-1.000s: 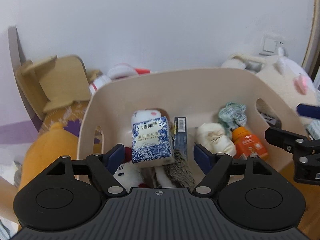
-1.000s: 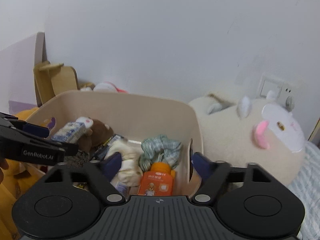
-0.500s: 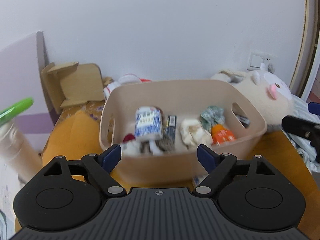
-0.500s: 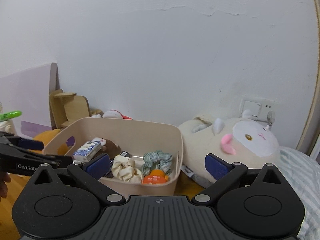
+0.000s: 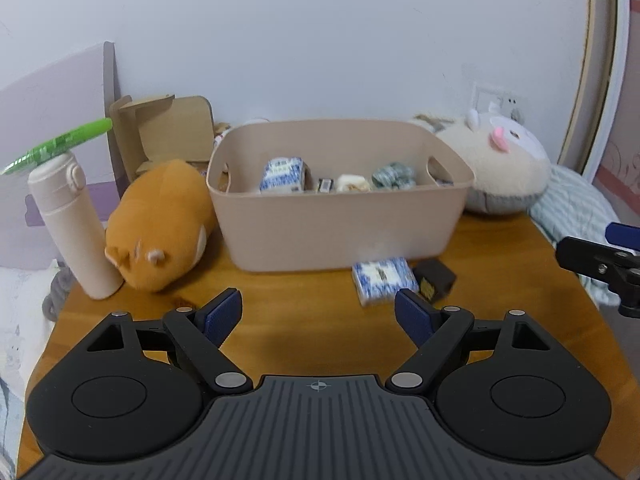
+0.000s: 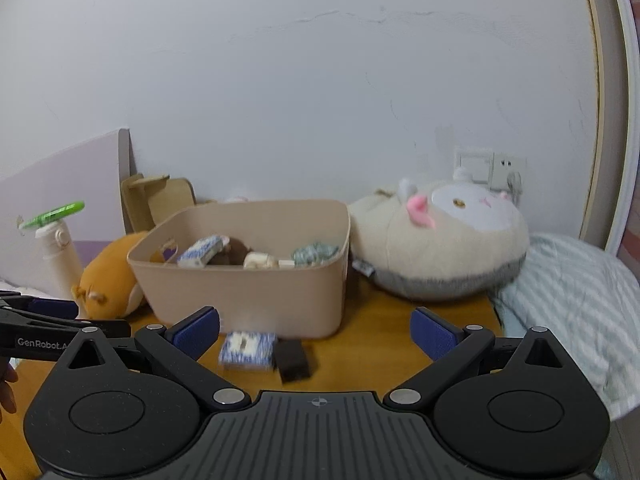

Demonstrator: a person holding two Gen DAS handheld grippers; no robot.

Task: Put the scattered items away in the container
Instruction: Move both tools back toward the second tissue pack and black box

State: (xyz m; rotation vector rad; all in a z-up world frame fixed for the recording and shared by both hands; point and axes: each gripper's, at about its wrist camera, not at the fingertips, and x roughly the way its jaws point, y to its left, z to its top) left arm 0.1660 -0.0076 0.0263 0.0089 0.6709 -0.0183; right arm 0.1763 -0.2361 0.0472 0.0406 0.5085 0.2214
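A beige plastic bin (image 5: pixel 340 220) stands on the wooden table (image 5: pixel 300 320) and holds a blue-white tissue pack (image 5: pixel 282 174), a cream cloth, a green cloth (image 5: pixel 394 174) and other items. It also shows in the right wrist view (image 6: pixel 248 288). In front of it lie a blue-white tissue pack (image 5: pixel 382 284) (image 6: pixel 248 348) and a dark small box (image 5: pixel 434 282) (image 6: pixel 294 358). My left gripper (image 5: pixel 318 316) is open and empty, held back from the bin. My right gripper (image 6: pixel 316 332) is open and empty, above the two loose items.
An orange plush (image 5: pixel 160 220) lies left of the bin beside a cream bottle (image 5: pixel 72 224) with a green pen (image 5: pixel 60 146) on top. A large white plush (image 6: pixel 440 240) and striped bedding (image 6: pixel 568 300) are to the right. A cardboard piece (image 5: pixel 168 132) leans on the wall.
Both grippers have pulled back and away from the bin, which now looks smaller. The table front with the loose tissue pack and dark box has come into view. Both stay open.
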